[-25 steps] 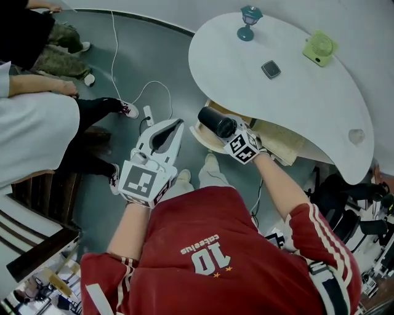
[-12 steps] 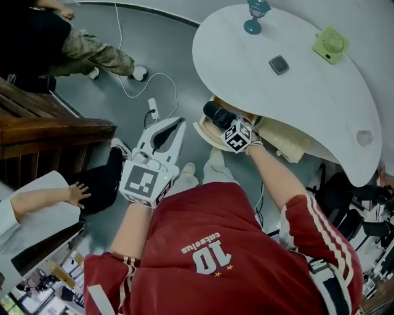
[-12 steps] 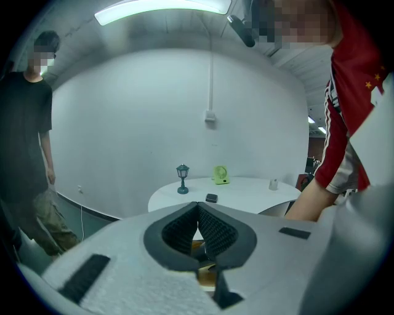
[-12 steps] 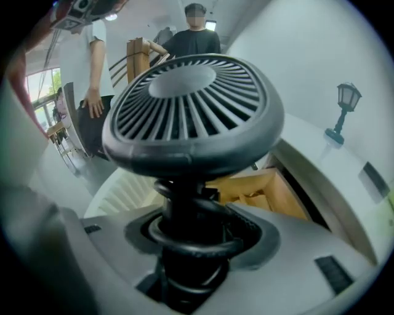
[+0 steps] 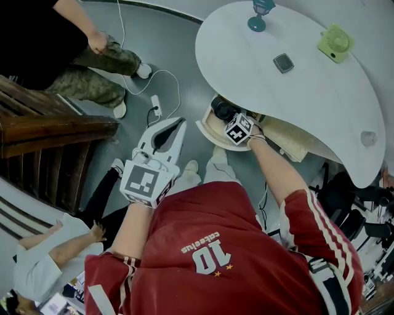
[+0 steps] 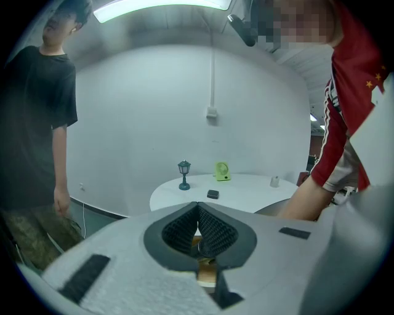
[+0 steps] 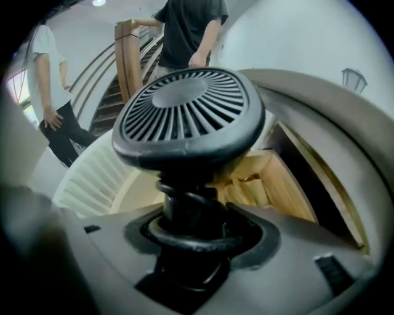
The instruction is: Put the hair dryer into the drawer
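The black hair dryer point(image 5: 223, 109) hangs at the mouth of the open wooden drawer point(image 5: 209, 130) under the white table's edge. My right gripper point(image 5: 233, 121) is shut on its handle and points steeply down. In the right gripper view the dryer's round grille point(image 7: 188, 117) fills the middle. Its cord point(image 7: 192, 237) is wound round the handle between the jaws of my right gripper point(image 7: 194, 231), and the drawer's wooden inside point(image 7: 265, 184) lies behind. My left gripper point(image 5: 177, 123) hovers left of the drawer. In the left gripper view the tips of my left gripper point(image 6: 197, 208) meet with nothing between them.
The white table point(image 5: 320, 92) carries a small teal lamp point(image 5: 258, 13), a green fan point(image 5: 335, 43) and a small dark square object point(image 5: 283, 63). A white cable with a plug point(image 5: 154, 101) lies on the floor. A person in camouflage trousers point(image 5: 101, 61) and a wooden staircase point(image 5: 43, 129) are at the left.
My right gripper has sunk with the hair dryer toward the drawer and tilted further down. The left gripper has stayed put. The people at the left have shifted.
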`<state>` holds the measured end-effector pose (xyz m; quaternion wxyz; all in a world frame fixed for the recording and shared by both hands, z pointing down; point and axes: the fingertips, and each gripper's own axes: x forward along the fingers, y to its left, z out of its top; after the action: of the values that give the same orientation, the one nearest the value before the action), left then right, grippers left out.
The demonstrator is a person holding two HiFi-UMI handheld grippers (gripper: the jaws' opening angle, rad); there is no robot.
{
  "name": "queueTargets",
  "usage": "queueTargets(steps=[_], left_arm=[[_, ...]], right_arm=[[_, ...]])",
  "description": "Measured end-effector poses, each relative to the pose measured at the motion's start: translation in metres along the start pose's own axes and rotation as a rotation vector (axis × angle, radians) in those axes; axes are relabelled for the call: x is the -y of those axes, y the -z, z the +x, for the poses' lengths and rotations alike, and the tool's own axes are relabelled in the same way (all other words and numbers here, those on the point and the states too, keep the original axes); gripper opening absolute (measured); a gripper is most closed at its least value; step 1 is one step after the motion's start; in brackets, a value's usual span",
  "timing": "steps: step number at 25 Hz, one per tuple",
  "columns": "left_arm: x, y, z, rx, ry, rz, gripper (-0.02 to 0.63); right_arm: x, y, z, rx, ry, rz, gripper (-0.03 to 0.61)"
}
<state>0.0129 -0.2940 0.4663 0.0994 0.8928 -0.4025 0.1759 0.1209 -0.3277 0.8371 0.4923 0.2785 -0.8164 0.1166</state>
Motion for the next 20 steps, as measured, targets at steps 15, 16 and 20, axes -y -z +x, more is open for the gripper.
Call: queueTargets(steps=[15, 16, 20], left_arm=[[-0.001, 0.007, 0.002, -0.028, 0.013, 0.007, 0.0], [-0.002, 0.007, 0.002, -0.029, 0.012, 0.007, 0.0], [-0.005, 0.007, 0.003, -0.026, 0.006, -0.002, 0.0]], right_arm=[[-0.003, -0.001, -0.006, 0.017, -0.035, 0.006, 0.287], [-0.004, -0.001, -0.007, 0.017, -0.036, 0.004, 0.288], [-0.006, 0.015, -0.009, -0.03, -0.044, -0.018, 0.298]])
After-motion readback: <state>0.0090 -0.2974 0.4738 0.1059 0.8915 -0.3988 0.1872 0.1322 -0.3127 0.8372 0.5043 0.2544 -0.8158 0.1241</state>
